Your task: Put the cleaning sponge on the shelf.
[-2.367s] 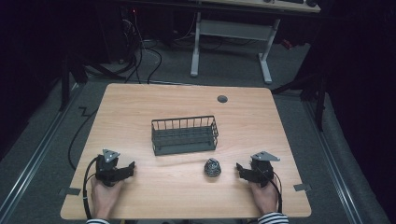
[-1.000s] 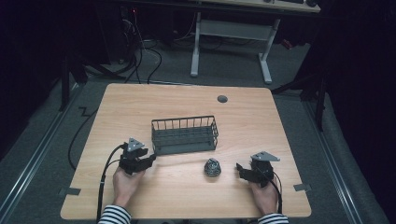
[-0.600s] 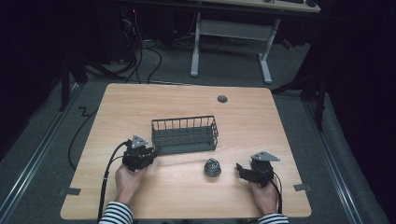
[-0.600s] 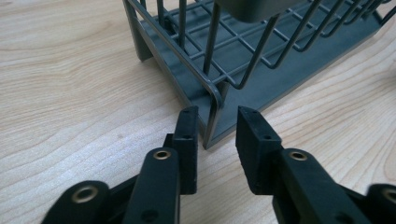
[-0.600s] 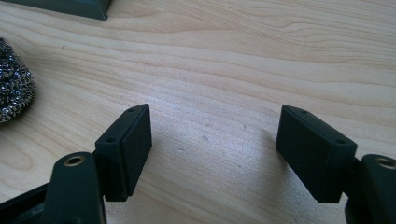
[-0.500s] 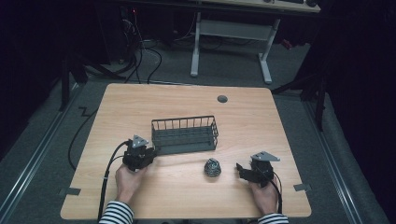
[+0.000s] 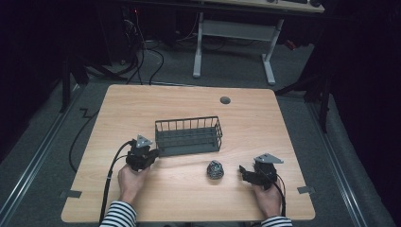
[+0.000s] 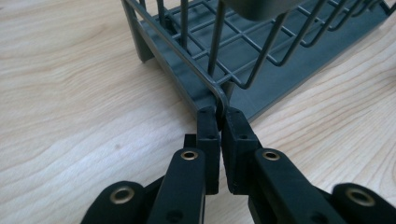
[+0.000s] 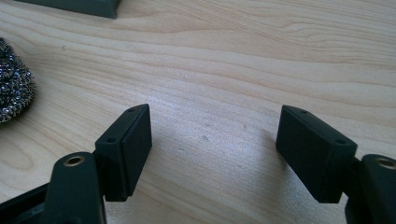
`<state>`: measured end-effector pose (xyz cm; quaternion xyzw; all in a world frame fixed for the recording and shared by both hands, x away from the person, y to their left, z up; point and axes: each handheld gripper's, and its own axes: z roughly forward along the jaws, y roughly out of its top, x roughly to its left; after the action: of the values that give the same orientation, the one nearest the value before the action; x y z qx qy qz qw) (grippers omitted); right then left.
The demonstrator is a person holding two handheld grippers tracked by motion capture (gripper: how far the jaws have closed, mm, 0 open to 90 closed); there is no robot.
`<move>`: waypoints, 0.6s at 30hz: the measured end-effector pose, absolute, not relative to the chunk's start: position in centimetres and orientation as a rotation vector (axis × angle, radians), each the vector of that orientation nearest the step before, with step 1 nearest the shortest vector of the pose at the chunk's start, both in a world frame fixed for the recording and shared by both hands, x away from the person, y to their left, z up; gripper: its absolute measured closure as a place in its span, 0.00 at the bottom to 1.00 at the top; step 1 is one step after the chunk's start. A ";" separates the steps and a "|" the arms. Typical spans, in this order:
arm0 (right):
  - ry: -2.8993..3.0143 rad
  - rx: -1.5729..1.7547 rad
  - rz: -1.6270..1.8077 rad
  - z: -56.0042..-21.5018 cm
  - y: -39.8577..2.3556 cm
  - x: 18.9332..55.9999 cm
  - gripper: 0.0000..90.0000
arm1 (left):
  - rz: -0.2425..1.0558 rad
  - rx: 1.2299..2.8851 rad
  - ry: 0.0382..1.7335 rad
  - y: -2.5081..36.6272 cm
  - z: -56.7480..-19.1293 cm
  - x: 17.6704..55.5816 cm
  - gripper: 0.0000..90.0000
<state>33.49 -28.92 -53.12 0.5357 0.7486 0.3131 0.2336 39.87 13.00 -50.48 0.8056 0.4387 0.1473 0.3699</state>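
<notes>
A dark grey wire basket (image 7: pixel 188 137) stands in the middle of the wooden table. My left gripper (image 7: pixel 152 152) is at its front left corner. In the left gripper view the jaws (image 8: pixel 219 116) are pinched on the bent rim wire of the basket (image 8: pixel 224 51) at that corner. A steel wool scourer (image 7: pixel 215 170) lies in front of the basket's right end. Just right of it, my right gripper (image 7: pixel 242 171) rests low on the table, pointing left, open. In the right gripper view nothing lies between the spread jaws (image 9: pixel 215 130), and the scourer (image 9: pixel 14 88) is at the far left.
A round grey cable port (image 7: pixel 225 100) sits near the table's far edge. Cables trail from both grippers toward the front edge. A corner of the basket's base (image 9: pixel 84 5) shows at the top of the right gripper view. Desk legs and cords stand on the floor beyond.
My left gripper travelled from the front left of the table forward and right to the basket's corner, then settled there. The right gripper and scourer stayed put.
</notes>
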 end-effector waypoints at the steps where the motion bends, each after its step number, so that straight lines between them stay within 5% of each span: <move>1: 2.056 1.471 0.860 -53.1 -28.9 33.5 0.30 | 0.378 2.070 1.120 12.8 -50.4 40.0 0.96; 18: 2.058 1.468 0.860 -53.1 -28.9 33.5 0.30 | 0.356 2.102 1.078 9.4 -50.5 41.9 0.96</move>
<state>33.48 -28.92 -53.12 0.5347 0.7494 0.3131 0.2334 41.90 9.35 -50.50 0.8183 0.4198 0.1387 0.3674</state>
